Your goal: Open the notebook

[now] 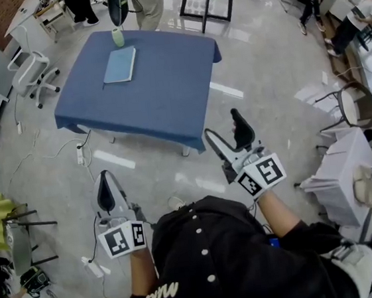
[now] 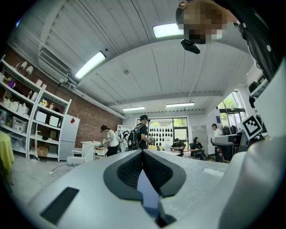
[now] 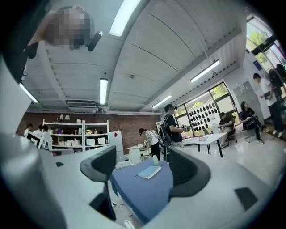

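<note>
Jaws, right gripper (image 1: 225,128): spread wide, empty. Jaws, left gripper (image 1: 104,182): pressed together, empty. Notebook (image 1: 120,65): closed, laid flat on the blue bench (image 1: 166,94), well ahead of both jaws. Advised: bench to be approached first, then the cover's free edge lifted.

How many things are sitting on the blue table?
2. A blue notebook lies toward the far side of the table; a small green container stands just beyond it, at the far edge. Nothing looks hidden.
</note>
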